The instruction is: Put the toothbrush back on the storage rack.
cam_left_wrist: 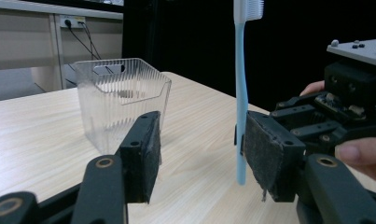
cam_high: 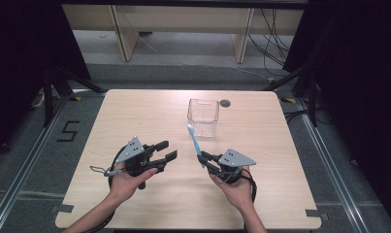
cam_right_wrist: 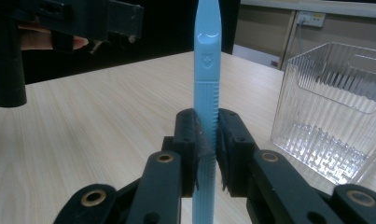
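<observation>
Your right gripper [cam_high: 206,159] is clamped on the ribbed handle of the slim blue plastic toothbrush [cam_high: 194,141], held upright at frame centre. Your left gripper [cam_high: 165,150] stands apart, holding nothing. The clear ribbed bin [cam_high: 203,116] sits open-topped just above, with bare pale woodgrain table [cam_high: 135,111] around it.

light blue toothbrush [cam_high: 195,142], clear ribbed container [cam_high: 203,115]

Glossy plastic toothbrush [cam_right_wrist: 206,88], ribbed clear plastic box [cam_high: 203,116], matt wood-grain table [cam_high: 135,116].
</observation>
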### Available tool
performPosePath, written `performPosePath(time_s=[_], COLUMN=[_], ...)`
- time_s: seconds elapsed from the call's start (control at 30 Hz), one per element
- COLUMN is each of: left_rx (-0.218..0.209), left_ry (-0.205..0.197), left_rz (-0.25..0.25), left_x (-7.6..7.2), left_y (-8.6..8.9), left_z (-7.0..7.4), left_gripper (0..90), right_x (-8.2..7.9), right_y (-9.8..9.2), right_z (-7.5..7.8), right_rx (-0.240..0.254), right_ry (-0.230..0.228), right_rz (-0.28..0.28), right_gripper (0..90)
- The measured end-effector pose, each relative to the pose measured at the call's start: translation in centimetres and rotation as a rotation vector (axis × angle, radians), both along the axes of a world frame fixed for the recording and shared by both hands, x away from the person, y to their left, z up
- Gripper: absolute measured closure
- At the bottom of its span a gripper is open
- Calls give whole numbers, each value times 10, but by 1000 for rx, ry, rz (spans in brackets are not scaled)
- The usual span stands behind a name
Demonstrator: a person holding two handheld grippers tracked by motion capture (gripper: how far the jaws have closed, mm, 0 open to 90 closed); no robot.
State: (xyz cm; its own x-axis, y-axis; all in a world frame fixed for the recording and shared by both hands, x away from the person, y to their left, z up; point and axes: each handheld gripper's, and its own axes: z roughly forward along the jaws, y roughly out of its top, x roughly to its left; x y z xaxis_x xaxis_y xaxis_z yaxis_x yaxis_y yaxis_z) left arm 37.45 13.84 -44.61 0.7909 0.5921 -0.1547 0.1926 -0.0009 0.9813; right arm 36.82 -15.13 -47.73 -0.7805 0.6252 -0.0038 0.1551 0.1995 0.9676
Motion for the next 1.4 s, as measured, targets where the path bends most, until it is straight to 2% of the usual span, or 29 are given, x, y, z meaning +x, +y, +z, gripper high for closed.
performPosePath(time_s=[0.1, 0.13, 0.17, 0.23, 0.33, 0.4, 0.6, 0.67, 0.77, 0.8, 0.83, 0.9, 1.03, 1.07, 1.13, 1.17, 1.2, 1.27, 1.3, 1.33, 1.4], left_rx=[-11, -18, -16, -20, -26, -34, -46, -54, -53, -57, -58, -51, -37, -36, -32, -33, -32, -26, -22, -15, -3], left_ry=[26, 34, 38, 46, 51, 52, 78, 83, 87, 91, 90, 85, 63, 58, 50, 49, 50, 44, 42, 39, 29], left_rz=[-5, -14, -18, -31, -55, -75, -93, -99, -100, -98, -101, -105, -110, -110, -109, -114, -119, -125, -126, -126, -124], left_x=[1, 2, 3, 5, 7, 10, 16, 17, 19, 20, 20, 21, 22, 22, 22, 22, 22, 21, 21, 21, 21], left_y=[-6, -8, -9, -14, -19, -24, -31, -33, -33, -34, -35, -35, -37, -38, -38, -38, -37, -38, -39, -39, -39], left_z=[3, 4, 4, 6, 7, 8, 4, 3, 2, 2, 1, 0, -1, -2, -3, -3, -2, -2, -1, 0, 2], left_gripper=[496, 503, 509, 517, 530, 544, 594, 607, 638, 646, 656, 685, 754, 771, 803, 813, 824, 833, 835, 841, 844], right_x=[1, 1, -1, 0, 3, 2, 1, 3, 1, 3, 3, 4, 2, 4, 2, 2, 1, 1, 2, 3, 2], right_y=[3, 3, 5, 6, 8, 12, 15, 16, 18, 18, 19, 20, 23, 22, 23, 24, 25, 26, 27, 27, 27], right_z=[0, 1, 0, 0, -1, -3, -3, -3, -3, -3, -3, -3, -3, -3, -3, -4, -3, -3, -3, -2, -1], right_rx=[14, -6, 10, 11, -3, 21, 9, -3, -9, -22, -19, -29, -29, -41, -43, -29, -47, -51, -68, -63, -85], right_ry=[-6, -22, 16, 19, -26, 17, 23, 2, 28, -5, 2, -14, 20, -30, 0, 3, 17, 8, -31, -29, -31], right_rz=[17, 0, 8, 6, 2, 20, 17, 18, 16, 13, 18, 15, 25, 11, 1, 16, 13, 14, 5, 11, -7], right_gripper=[792, 792, 792, 791, 792, 791, 791, 792, 791, 791, 792, 791, 792, 792, 792, 792, 792, 790, 790, 788, 765])
